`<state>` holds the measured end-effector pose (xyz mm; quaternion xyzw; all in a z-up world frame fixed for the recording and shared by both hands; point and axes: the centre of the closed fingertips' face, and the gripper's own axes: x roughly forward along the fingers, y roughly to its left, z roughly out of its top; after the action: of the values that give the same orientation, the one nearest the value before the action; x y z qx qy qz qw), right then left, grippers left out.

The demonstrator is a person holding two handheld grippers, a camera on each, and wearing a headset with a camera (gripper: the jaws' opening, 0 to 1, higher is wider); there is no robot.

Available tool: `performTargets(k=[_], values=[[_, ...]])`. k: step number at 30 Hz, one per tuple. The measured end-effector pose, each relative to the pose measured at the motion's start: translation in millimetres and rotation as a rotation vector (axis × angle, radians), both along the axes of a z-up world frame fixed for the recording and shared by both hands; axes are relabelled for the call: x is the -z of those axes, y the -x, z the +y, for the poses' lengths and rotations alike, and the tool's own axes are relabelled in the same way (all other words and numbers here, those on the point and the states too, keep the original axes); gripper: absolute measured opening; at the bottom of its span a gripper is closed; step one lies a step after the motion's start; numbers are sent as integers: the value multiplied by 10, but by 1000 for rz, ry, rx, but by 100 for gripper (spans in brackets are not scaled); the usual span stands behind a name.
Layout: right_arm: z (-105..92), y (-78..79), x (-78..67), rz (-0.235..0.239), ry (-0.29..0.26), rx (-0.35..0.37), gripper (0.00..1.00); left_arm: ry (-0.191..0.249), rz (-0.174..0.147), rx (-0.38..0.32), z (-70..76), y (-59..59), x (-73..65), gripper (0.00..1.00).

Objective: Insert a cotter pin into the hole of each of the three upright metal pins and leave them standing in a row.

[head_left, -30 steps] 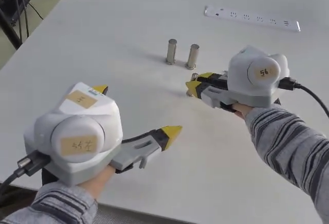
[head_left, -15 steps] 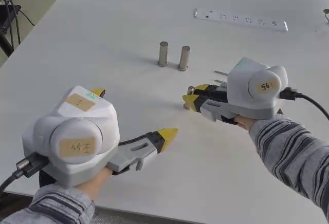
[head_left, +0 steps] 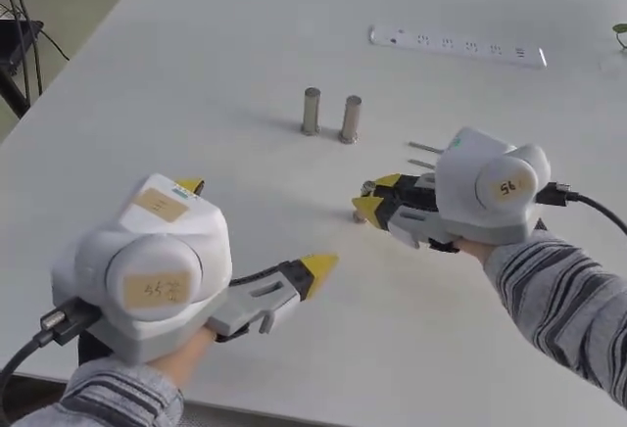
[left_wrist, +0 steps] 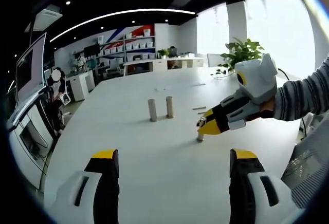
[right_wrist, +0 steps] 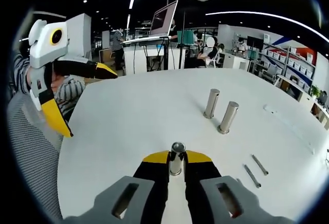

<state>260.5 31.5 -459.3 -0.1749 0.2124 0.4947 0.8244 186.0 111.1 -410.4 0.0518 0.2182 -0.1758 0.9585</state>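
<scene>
Two upright metal pins (head_left: 312,111) (head_left: 350,118) stand side by side at the middle of the white table. A third metal pin (right_wrist: 177,158) sits upright between the yellow-tipped jaws of my right gripper (right_wrist: 177,163), which is shut on it. In the head view this right gripper (head_left: 377,195) holds the pin (head_left: 366,189) low over the table, nearer me than the pair. Two thin cotter pins (head_left: 423,148) (head_left: 421,164) lie flat just behind it. My left gripper (head_left: 255,228) hovers open at the lower left, nothing between its jaws.
A white power strip (head_left: 456,45) lies at the far side of the table (head_left: 196,84). In the left gripper view the right gripper (left_wrist: 226,118) reaches in from the right. Bare tabletop lies between the two grippers.
My right gripper has drawn the held pin toward me, away from the standing pair. The left gripper stays open in about the same place.
</scene>
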Motion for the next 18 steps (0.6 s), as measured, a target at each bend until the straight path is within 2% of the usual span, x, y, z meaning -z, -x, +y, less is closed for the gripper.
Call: performTargets(k=[4, 6, 10, 15, 18], values=[[-12, -5, 34, -14, 24, -4, 9, -10, -2, 3, -2, 2, 0, 88], [-9, 1, 27, -13, 17, -9, 14, -10, -1, 3, -2, 4, 2, 87], [-45, -22, 4, -7, 8, 5, 19, -10, 1, 0, 8, 1, 4, 87], [-159, 4, -35, 13, 6, 14, 25, -3, 1, -4, 17, -1, 4, 87], [-270, 38, -19, 24, 32, -3, 28, -2, 4, -7, 23, 0, 7, 87]])
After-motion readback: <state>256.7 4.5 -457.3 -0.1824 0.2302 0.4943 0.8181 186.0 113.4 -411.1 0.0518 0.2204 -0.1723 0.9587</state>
